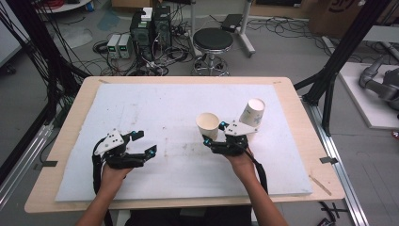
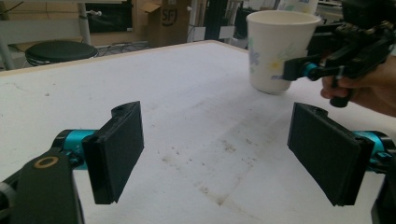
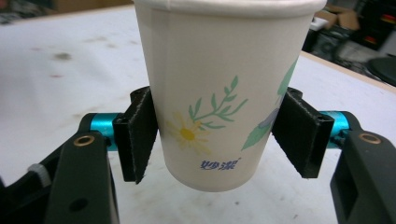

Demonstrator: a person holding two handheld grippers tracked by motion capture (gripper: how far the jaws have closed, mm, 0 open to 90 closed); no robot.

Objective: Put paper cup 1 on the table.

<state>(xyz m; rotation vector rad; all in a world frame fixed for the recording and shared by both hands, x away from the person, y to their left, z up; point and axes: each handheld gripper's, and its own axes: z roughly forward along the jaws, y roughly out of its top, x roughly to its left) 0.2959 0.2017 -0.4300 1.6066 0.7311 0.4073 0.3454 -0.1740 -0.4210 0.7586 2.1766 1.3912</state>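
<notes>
Paper cup [image 3: 219, 93] with the daisy print sits clamped in the right hand-held gripper [image 3: 217, 135], so carry it upright and gently toward the second cup [image 1: 252, 113] beyond it, while the left hand-held gripper [image 2: 215, 154] waits wide and empty.

- The paper cup [image 3: 219, 93], held between the pads of the right claw [image 3: 219, 140], bears two small blue Chinese characters low on its wall, under a printed daisy.
- A cardboard box [image 2: 170, 18] behind the table bears black letters "SF".
</notes>
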